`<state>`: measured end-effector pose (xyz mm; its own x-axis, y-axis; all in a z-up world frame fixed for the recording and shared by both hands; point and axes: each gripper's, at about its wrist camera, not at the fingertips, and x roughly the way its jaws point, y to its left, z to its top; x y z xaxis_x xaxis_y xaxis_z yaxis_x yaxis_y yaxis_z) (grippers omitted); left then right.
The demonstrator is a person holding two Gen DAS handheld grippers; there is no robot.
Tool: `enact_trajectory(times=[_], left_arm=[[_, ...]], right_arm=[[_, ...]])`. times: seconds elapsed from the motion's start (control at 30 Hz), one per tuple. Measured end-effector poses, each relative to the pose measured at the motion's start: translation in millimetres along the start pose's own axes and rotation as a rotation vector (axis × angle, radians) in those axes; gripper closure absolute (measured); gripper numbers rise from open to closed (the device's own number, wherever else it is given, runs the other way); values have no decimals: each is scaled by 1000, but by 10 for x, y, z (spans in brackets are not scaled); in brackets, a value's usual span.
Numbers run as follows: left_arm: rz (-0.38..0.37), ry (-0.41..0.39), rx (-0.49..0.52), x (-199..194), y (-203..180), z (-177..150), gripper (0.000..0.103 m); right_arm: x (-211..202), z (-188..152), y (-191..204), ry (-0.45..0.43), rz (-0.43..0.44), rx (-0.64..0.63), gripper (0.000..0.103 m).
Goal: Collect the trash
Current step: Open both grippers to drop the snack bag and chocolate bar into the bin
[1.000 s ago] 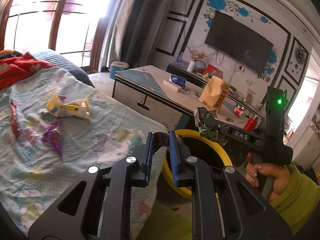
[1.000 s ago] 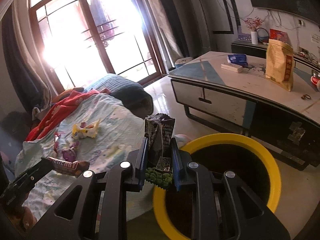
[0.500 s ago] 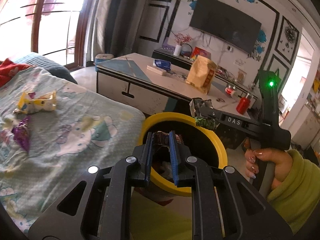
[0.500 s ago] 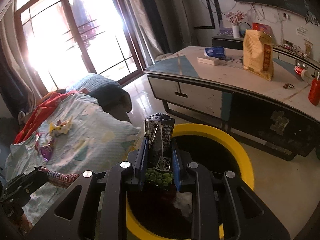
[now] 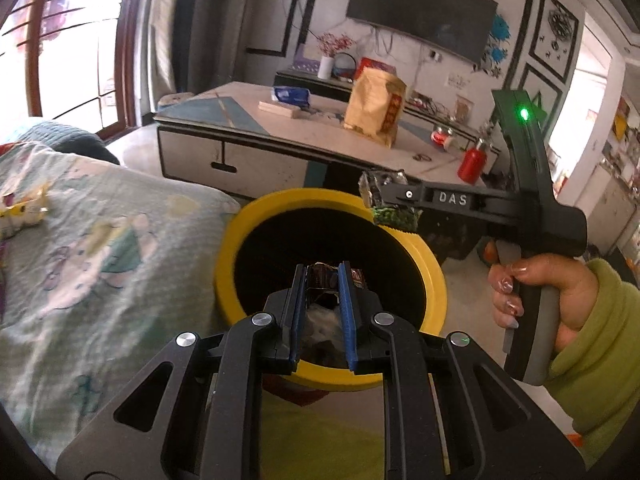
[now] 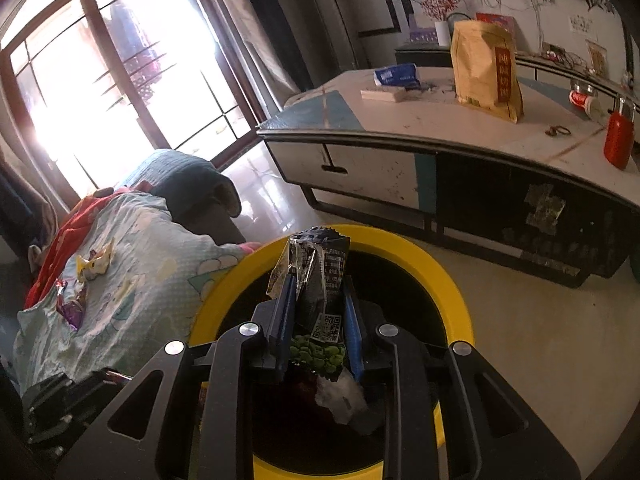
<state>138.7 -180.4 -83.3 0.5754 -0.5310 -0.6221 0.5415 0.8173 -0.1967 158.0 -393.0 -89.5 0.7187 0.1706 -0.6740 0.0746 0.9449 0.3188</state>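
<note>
Both tongs (image 5: 322, 280) (image 6: 316, 300), apparently gripping wrappers, have moved over bin (image 5: 240, 232).

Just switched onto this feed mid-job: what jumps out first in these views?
The yellow-rimmed bin fills the middle of both views, beside the patterned blanket. Each gripper hangs over its dark mouth with trash pinched: the left gripper holds a brown wrapper, the right gripper a black-and-green snack packet. More wrappers lie on the blanket.
</note>
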Motion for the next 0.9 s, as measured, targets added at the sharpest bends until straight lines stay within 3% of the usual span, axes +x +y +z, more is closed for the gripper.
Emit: enact_trajectory(times=[0.57, 0.63, 0.77, 0.87, 0.9], left_arm=[[-47, 88, 8, 479, -69, 10, 90], [-48, 82, 3, 471, -65, 9, 70], [-48, 57, -3, 397, -47, 18, 52], [-53, 30, -31, 312, 3, 25, 33], [-49, 22, -37, 295, 17, 34, 22]], right_arm=[[188, -42, -198, 62, 33, 55, 74], [168, -32, -190, 54, 34, 55, 71], [129, -13, -167, 31, 31, 50, 55], [104, -6, -144, 20, 26, 48, 50], [91, 0, -140, 13, 23, 45, 47]])
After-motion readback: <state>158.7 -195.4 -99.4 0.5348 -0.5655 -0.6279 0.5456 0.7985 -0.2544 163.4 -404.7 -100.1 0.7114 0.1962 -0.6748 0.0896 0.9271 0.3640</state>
